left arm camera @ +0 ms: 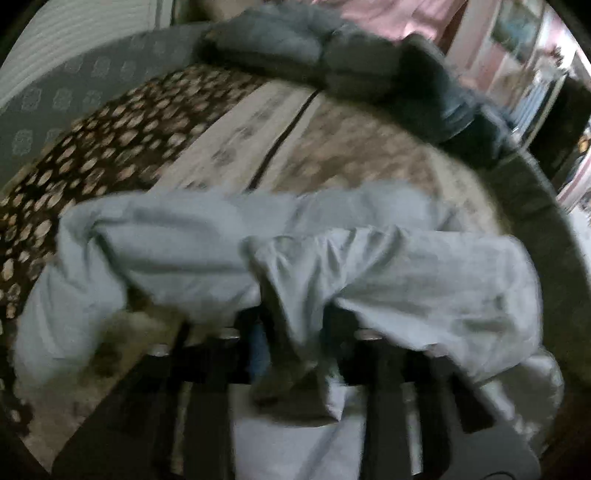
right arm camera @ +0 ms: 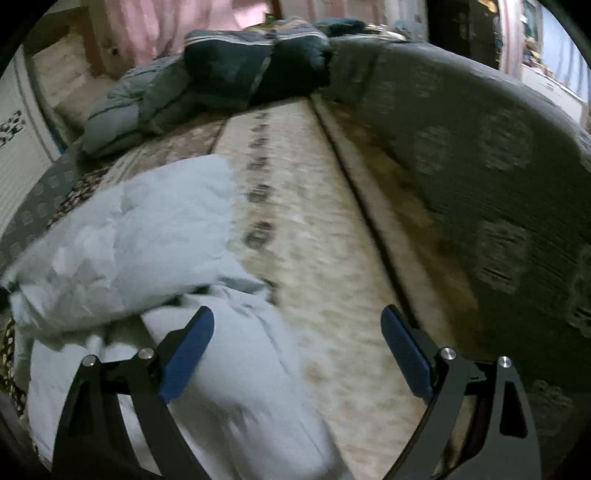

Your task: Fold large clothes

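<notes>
Left gripper (left arm camera: 295, 332): closed on a fold of the one pale blue garment (left arm camera: 424, 280), which drapes over its fingers and spreads across the patterned bed cover (left arm camera: 236, 147). Right gripper (right arm camera: 297, 354): jaws wide apart, holding nothing, its left blue pad (right arm camera: 184, 362) over the garment's edge (right arm camera: 129, 229). A stack of dark folded clothes (right arm camera: 236, 77) lies at the far end.

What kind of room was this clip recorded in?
Probably a bedroom: a patterned bedspread covers a bed, folded dark clothes are stacked at its far end, and pink curtains hang behind.
</notes>
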Demonstrator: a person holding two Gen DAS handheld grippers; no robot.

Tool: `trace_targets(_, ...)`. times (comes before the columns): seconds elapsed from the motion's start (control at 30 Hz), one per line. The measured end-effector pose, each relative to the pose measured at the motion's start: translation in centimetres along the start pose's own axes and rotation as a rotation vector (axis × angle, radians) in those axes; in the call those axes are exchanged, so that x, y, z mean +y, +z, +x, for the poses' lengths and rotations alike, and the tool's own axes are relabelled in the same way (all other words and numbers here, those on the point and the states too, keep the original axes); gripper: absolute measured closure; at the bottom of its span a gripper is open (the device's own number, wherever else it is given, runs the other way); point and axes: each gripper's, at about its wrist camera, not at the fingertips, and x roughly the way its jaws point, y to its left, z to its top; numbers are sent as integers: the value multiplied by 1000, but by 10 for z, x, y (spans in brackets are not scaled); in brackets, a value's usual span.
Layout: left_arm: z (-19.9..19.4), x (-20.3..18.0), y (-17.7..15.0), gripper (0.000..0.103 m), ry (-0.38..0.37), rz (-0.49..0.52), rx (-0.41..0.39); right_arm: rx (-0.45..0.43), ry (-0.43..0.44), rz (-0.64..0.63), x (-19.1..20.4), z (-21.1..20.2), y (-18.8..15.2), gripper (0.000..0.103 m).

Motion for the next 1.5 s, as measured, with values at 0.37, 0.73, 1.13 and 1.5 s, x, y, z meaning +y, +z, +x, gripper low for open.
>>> trace_targets(0.37,10,34,-26,5,76,85,39,175,59,-16,41,81,11,11)
trace_targets(0.73,45,39,-26,5,80,48,97,353,-56,-208,57,118,-25,42)
trace_targets(1.13,40,-2,-31,5,103,77,83,12,-169,-30,-4,13,12,94)
trace_targets(1.5,19,-32,-31,5,89,80,17,-6,-283,-70,-70,-49,-25,32)
